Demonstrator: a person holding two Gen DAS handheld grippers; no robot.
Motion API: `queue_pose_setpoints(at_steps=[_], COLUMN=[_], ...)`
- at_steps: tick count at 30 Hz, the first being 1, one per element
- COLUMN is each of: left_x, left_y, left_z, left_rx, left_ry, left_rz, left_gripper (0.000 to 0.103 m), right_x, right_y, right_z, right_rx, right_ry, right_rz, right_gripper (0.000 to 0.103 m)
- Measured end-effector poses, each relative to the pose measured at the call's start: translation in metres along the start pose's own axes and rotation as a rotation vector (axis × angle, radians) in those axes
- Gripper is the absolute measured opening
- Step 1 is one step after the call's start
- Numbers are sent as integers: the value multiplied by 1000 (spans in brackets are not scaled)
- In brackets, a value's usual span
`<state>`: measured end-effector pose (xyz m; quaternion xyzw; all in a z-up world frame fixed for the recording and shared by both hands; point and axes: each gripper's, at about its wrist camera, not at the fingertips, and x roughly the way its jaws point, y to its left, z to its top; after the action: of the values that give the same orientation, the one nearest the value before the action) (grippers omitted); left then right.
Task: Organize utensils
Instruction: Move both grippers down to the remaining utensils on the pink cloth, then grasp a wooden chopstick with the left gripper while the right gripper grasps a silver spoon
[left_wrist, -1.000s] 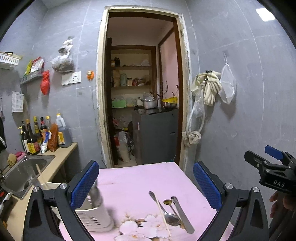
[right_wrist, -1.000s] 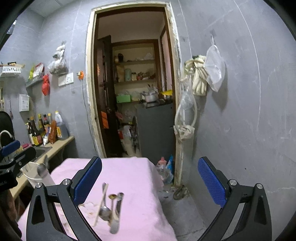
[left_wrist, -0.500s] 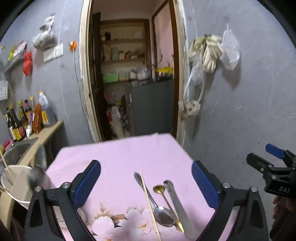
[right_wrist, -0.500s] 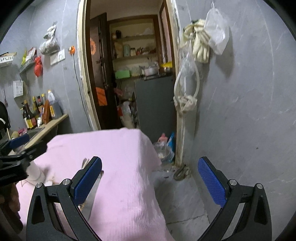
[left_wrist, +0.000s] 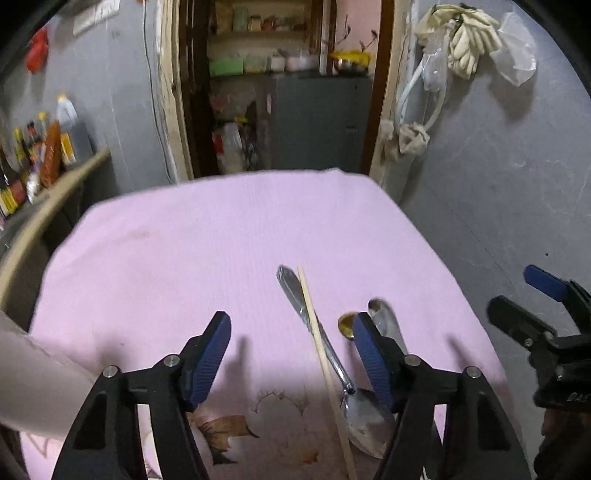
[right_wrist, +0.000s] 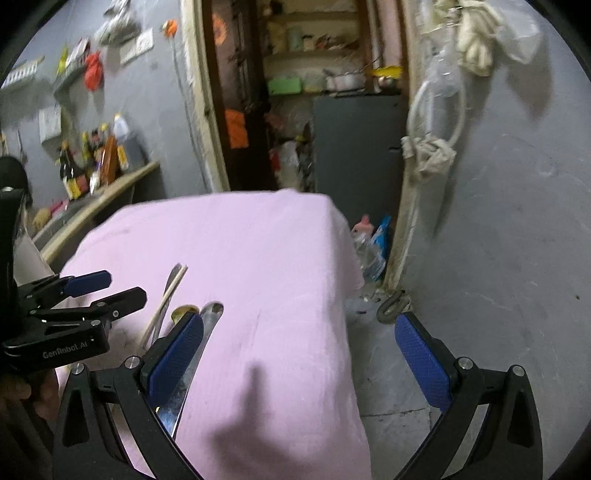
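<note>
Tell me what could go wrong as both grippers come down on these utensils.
1. The big spoon, chopstick, gold spoon and tongs lie bunched together; the closing left gripper, nothing between its jaws yet, may catch two or none.
2. The right gripper, open, partly overhangs the pink cloth's edge; a nudged utensil might fall.
</note>
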<state>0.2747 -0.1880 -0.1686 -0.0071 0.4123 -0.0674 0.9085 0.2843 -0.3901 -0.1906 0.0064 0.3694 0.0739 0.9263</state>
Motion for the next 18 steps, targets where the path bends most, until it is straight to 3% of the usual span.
queue_pose_setpoints(at_steps=[6,13,18], left_x=[19,21,26], left_y=[14,19,11], left_z=[-6,-8,-2], left_rx=[-53,-84,-24], left_ry=[80,111,146], left_rz=[-62,-108,-53], left_gripper=[57,45,34], right_x=[23,34,38], right_y=[13,22,26], right_z=[-2,0,-2], right_rx=[-57,-89,-116], right_ry=[75,117,145], right_rz=[22,35,28], right_gripper=[102,102,102])
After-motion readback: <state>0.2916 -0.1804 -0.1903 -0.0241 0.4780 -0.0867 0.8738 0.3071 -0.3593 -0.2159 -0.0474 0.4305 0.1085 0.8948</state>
